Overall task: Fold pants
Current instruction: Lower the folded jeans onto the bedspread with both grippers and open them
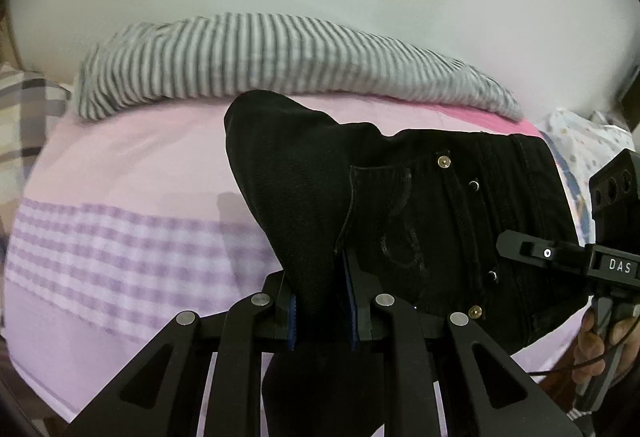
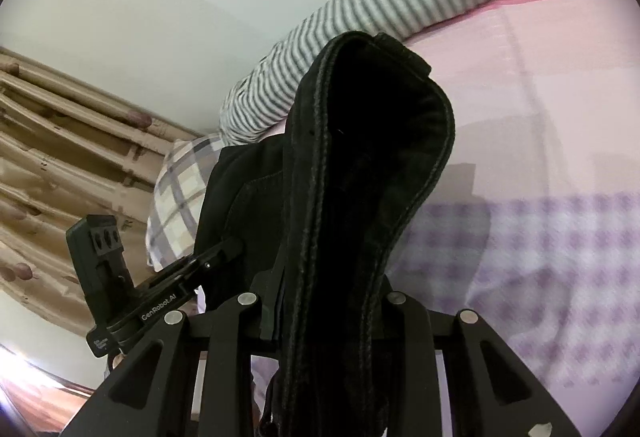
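Pants [image 1: 400, 197], black denim: held aloft above the bed, waistband end spread between two grips, apparently to hang straight for folding. Left gripper [image 1: 322, 311]: jaws pinching a bunched fabric edge. Right gripper [image 2: 328, 317]: jaws pinching the seamed band. Pink bedsheet [image 1: 140, 165] beneath; striped pillow [image 1: 260, 53] at far edge.

Pants [image 1: 420, 197] on bed [image 1: 120, 165], striped blanket [image 1: 260, 57] behind, plaid pillow [image 2: 180, 197] left

Both wrist views sit close above the pink checked bedsheet [image 1: 120, 165], facing the grey striped blanket [image 1: 248, 53] at twelve o'clock.
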Demonstrator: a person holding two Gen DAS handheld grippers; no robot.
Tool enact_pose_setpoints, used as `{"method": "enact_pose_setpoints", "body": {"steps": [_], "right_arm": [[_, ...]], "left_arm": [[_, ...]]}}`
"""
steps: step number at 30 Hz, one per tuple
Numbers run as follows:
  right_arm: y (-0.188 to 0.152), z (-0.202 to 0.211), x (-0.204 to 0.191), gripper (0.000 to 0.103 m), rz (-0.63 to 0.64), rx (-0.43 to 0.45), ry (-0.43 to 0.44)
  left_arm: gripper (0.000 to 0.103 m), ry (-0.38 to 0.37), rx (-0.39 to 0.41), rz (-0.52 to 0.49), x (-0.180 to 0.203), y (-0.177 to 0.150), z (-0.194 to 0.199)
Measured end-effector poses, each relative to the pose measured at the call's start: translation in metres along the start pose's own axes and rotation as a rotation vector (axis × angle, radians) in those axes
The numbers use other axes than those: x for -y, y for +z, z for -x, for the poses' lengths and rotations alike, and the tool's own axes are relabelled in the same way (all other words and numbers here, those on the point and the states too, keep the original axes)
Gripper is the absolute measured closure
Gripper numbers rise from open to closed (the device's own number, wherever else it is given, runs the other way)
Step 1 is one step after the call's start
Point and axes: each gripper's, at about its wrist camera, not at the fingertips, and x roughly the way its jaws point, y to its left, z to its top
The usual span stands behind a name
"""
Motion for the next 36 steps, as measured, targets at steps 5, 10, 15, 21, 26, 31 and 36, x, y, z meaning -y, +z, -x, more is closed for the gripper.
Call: {"method": "enact_pose_setpoints", "body": {"steps": [5,10,15,21,26,31,36], "right_arm": [[0.025,-0.037,-0.008,0.077,0.003,-0.034,0.020],[0.039,-0.064,-0.011,0.077,0.000,-0.063,0.013],[0.053,-0.093,-0.003,0.077,-0.035,-0.079,0.021],[0.063,-0.117,0.001,0.077,-0.012,-0.096,-0.034],[0.058,-0.126,0.015,0.061,-0.008,-0.121,-0.161],[0.054,-0.127,0.008,0.047,0.070,-0.086,-0.261],[0.049,-0.112,0.000,0.044,0.126,-0.050,-0.328]], "left_arm": [[0.084,0.029,0.012,0.013,-0.029,0.015,-0.012],[0.085,0.050,0.002,0.004,-0.055,0.032,-0.035],[0.085,0.062,-0.016,0.019,-0.075,0.044,-0.056],[0.083,0.068,-0.050,0.068,-0.102,0.041,-0.084],[0.060,0.088,-0.104,0.100,-0.119,0.029,-0.110],[0.053,0.094,-0.094,0.116,-0.122,0.024,-0.116],[0.050,0.149,-0.069,0.101,-0.115,0.020,-0.106]]}}
